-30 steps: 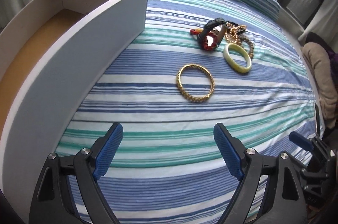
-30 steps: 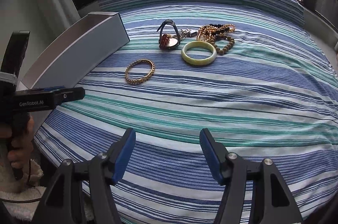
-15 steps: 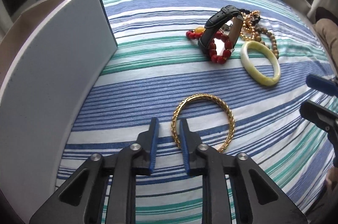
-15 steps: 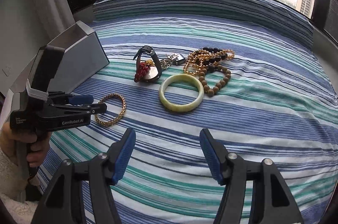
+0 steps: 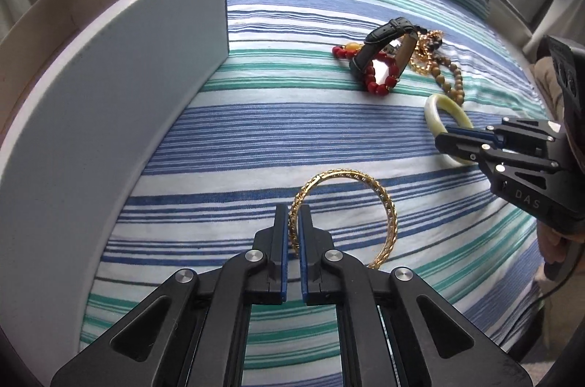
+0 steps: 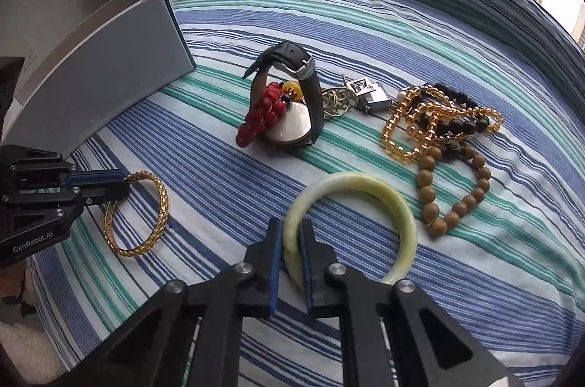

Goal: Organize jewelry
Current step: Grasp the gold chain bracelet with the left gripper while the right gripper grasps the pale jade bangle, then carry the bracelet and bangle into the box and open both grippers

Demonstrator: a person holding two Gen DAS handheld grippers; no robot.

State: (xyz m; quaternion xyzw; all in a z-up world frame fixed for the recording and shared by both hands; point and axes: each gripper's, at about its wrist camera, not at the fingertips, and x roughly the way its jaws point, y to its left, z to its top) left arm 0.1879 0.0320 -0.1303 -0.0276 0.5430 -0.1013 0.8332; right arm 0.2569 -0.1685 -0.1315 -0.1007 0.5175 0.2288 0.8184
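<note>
Left gripper (image 5: 292, 226) clamping the woven gold metal bangle (image 5: 380, 200), near the open white cardboard box (image 5: 120, 102). Right gripper (image 6: 291, 241) pinching the pale green jade bangle (image 6: 365, 189), farther from that box on the striped bed (image 6: 365, 32).

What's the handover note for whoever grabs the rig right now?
Left gripper: shut on the gold chain bangle, which is on the striped bedspread.
Right gripper: shut on the pale green jade bangle, also on the bedspread.
Open box: left of the jewelry; none visible inside it.
Left: box both bangles, then the watch, red bead bracelet, amber beads, wooden beads.
</note>
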